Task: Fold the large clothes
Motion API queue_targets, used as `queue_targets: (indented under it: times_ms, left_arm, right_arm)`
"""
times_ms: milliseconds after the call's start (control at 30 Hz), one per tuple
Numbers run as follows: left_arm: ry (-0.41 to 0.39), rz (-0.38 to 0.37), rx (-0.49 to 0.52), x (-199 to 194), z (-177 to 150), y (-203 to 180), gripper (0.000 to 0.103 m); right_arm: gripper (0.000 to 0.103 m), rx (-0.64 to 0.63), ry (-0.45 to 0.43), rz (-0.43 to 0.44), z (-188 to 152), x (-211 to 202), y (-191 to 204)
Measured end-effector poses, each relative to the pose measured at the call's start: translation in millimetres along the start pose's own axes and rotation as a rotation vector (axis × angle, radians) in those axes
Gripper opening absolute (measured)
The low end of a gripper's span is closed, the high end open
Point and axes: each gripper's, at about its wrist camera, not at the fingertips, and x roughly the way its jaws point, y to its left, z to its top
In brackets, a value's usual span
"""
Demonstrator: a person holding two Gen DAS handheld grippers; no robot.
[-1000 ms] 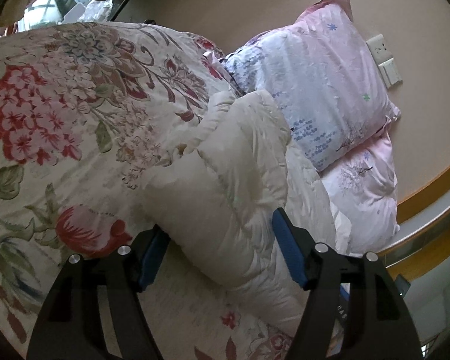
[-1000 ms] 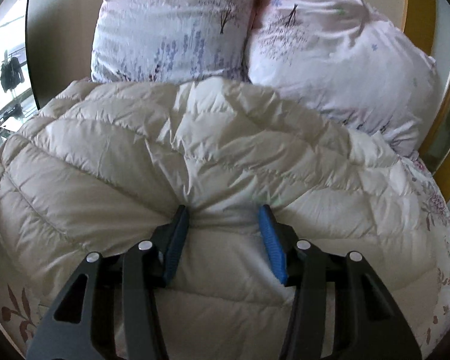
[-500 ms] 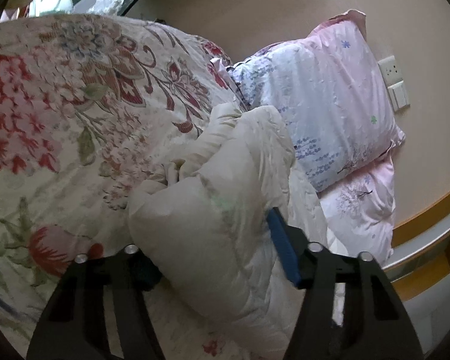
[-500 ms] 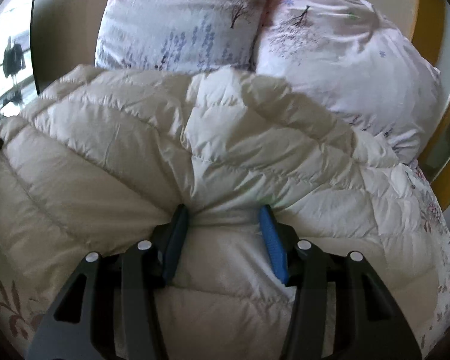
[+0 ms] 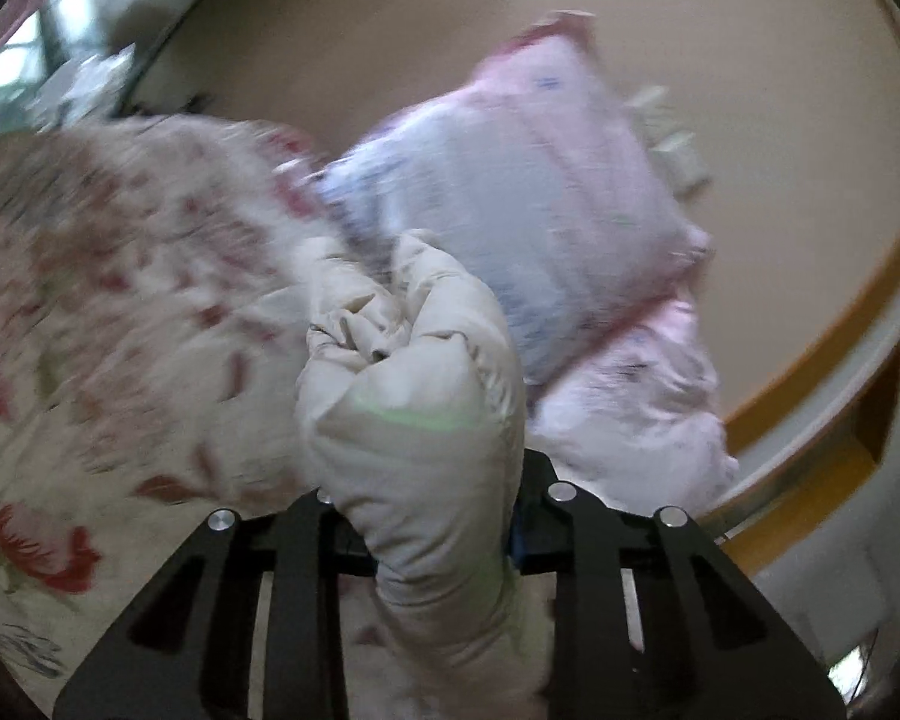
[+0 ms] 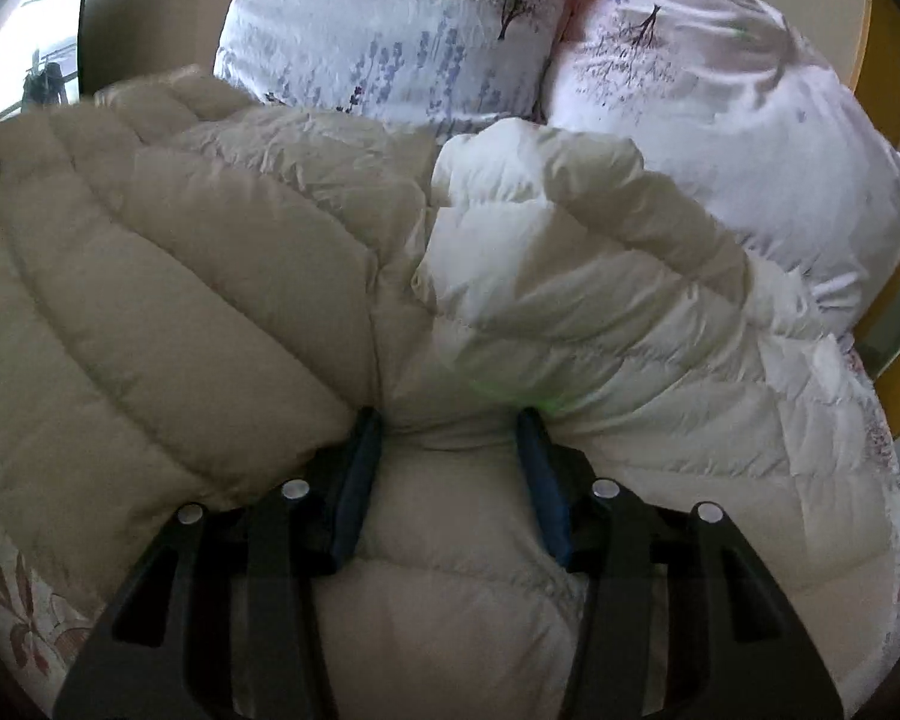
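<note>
**Both grippers on the puffy jacket, up by the pillows**

My left gripper (image 5: 435, 531) has a thick bunched roll of the cream quilted jacket (image 5: 414, 414) between its jaws, and the jaws are closing on it; the padding fills the gap completely and bulges out above the fingers, so I read it as pinched. The left wrist view is smeared with motion blur, so I can make out little fine detail beyond the roll itself. Behind it lies the floral bedspread (image 5: 108, 276), cream with red flowers, and to the right a white-and-lilac pillow (image 5: 528, 198) leaning against the beige wall (image 5: 390, 18). A paler pink pillow (image 5: 648, 408) sits below that one.

My right gripper (image 6: 450, 480) points steeply down into the jacket (image 6: 210, 300), which spreads across most of that view on the bed. Its blue pads (image 6: 357, 480) stand partway apart with a ridge of the quilted fabric squeezed up between them; the cloth puckers towards both pads, so I take it as gripped. A brighter fold of the same jacket (image 6: 570, 228) humps up just right of centre. Beyond it, the two pillows stand side by side, touching, the lavender-print one (image 6: 402, 30) on the left and the pink one (image 6: 750, 120) on the right. A strip of the flowered spread shows at the lower left corner (image 6: 24, 630).
</note>
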Motion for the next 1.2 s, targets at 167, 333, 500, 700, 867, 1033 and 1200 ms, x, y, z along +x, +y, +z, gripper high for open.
queue_targets:
  times_ms: [167,333,500,700,867,1033,1200]
  left_arm:
    - [-0.001,-0.161,0.112,-1,-7,-49,0.028]
    - [0.043,-0.329,0.228,6,-26,-101,0.028]
    - [0.070,-0.358,0.394,12,-55,-149,0.028]
    - [0.125,-0.381,0.438,25,-74,-167,0.028]
    - [0.208,-0.429,0.503,31,-103,-183,0.028]
    - [0.382,-0.473,0.620,47,-150,-200,0.028]
    - [0.540,-0.463,0.650,74,-188,-199,0.028]
  right_arm:
    - [0.049,0.010,0.013,0.028,1,4,0]
    - [0.049,0.036,0.027,0.122,7,9,-9]
    - [0.047,0.174,-0.002,0.337,4,-11,-66]
    - [0.048,0.373,-0.066,0.166,-34,-51,-166]
    - [0.041,0.437,0.043,0.151,-55,-21,-198]
    - [0.044,0.441,0.063,0.218,-53,0,-196]
    - [0.043,0.480,0.048,0.329,-54,11,-213]
